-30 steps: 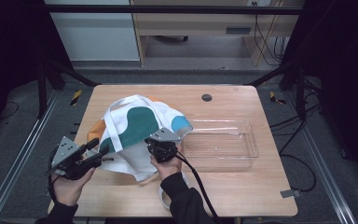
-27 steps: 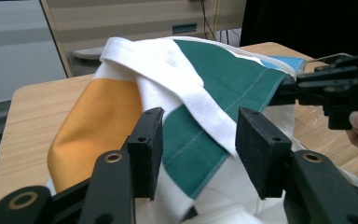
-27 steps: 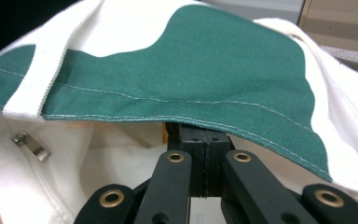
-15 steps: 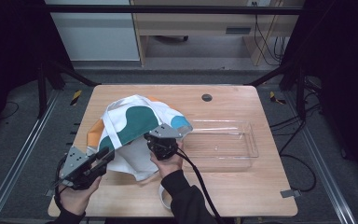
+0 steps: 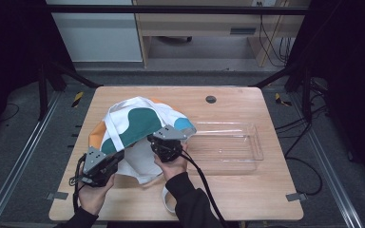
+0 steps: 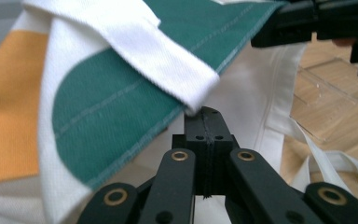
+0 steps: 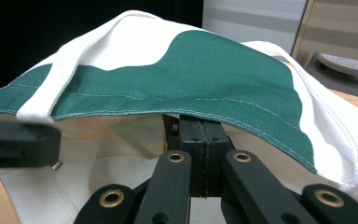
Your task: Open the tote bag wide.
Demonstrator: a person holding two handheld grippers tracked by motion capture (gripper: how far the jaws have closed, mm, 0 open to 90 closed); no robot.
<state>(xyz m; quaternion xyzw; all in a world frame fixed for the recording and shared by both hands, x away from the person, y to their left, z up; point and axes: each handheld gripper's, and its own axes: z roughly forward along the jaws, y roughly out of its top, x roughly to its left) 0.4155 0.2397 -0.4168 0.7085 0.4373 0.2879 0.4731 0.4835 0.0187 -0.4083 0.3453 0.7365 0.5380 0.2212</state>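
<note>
A cloth bag (image 5: 140,126) printed in white, green, orange and blue lies on the left half of the wooden table (image 5: 247,190), its right edge just beside an empty clear plastic tray (image 5: 228,147). The person works with 2 grippers at the bag's near rim. The right gripper (image 5: 164,142) is fully closed on the upper rim of the mouth and lifts that green hem; in the right gripper view the jaws meet flush under the hem (image 7: 200,114). The left gripper (image 5: 116,156) has just been closing: in the left gripper view its jaws stand together with the tips at the rim where a white handle strap (image 6: 168,60) is sewn on, apparently pinching that edge, though the cloth hides the contact itself. The step in hand appears to be opening the bag's mouth, with both grips set. The next move likely calls for drawing the 2 grippers apart without letting either rim slip. A loose strap (image 5: 168,202) trails toward the table's near edge.
</note>
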